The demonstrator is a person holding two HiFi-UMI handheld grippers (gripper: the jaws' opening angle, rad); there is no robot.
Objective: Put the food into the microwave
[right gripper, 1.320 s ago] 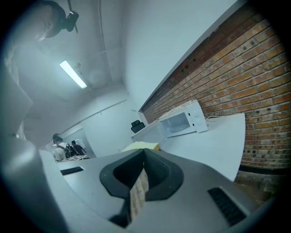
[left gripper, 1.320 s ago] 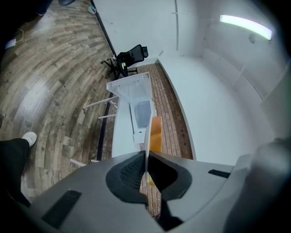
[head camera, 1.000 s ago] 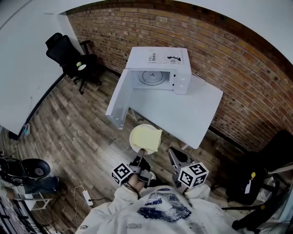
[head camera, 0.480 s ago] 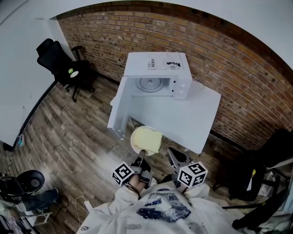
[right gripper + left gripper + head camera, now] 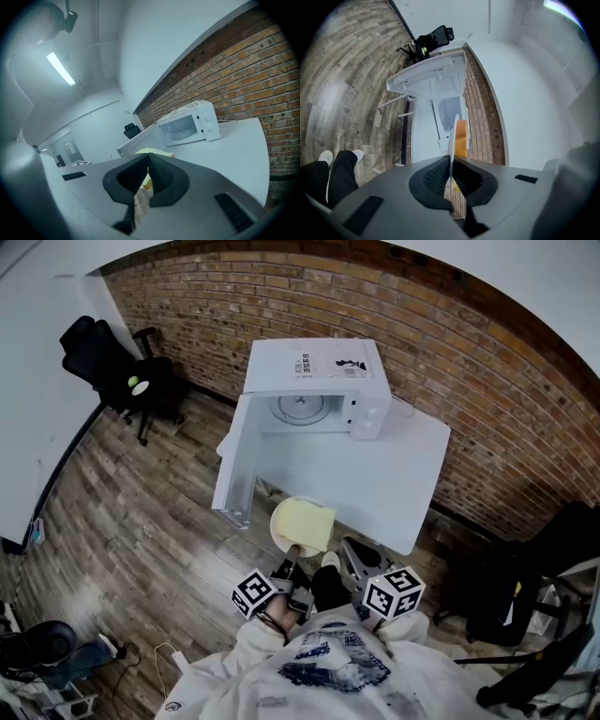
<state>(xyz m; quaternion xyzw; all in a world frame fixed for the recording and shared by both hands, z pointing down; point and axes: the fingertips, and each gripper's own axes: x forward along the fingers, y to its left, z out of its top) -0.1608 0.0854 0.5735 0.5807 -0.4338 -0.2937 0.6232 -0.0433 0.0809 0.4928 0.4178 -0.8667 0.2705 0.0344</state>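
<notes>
A white plate point(image 5: 279, 521) carrying a yellow slab of food point(image 5: 307, 524) hangs level in front of the white table point(image 5: 384, 474), just off its near edge. My left gripper point(image 5: 292, 557) is shut on the plate's near rim. In the left gripper view the plate point(image 5: 453, 133) shows edge-on between the pads, with the food point(image 5: 461, 136) on its right. The white microwave point(image 5: 314, 381) stands at the table's far end, its door point(image 5: 236, 460) swung wide to the left and the glass turntable showing. My right gripper point(image 5: 352, 549) is shut and holds nothing, right of the plate.
A brick wall point(image 5: 487, 381) runs behind the table. A black office chair point(image 5: 103, 357) stands at the far left on the wood floor, and another dark chair point(image 5: 553, 559) at the right. The person's shoe and leg point(image 5: 328, 582) show between the grippers.
The view has drawn a little nearer to the table and microwave. A leg and shoe have come into view between the grippers. The plate stays held in the left gripper.
</notes>
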